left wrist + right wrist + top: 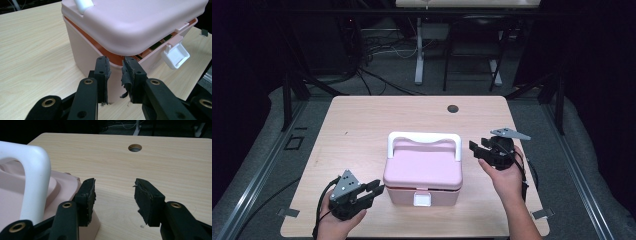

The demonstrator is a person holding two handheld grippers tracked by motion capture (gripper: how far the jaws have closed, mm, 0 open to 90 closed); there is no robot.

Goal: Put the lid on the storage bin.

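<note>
The desk (362, 125) carries a pink lidded box (423, 170) near its middle, white handle (424, 138) raised and white front latch (422, 200) hanging loose. The left hand-held gripper (374, 189) sits just beside the box's front left corner, jaws nearly pressed together with nothing between them. The right hand-held gripper (475, 148) hovers beside the handle's right end, jaws spread and empty.
</note>
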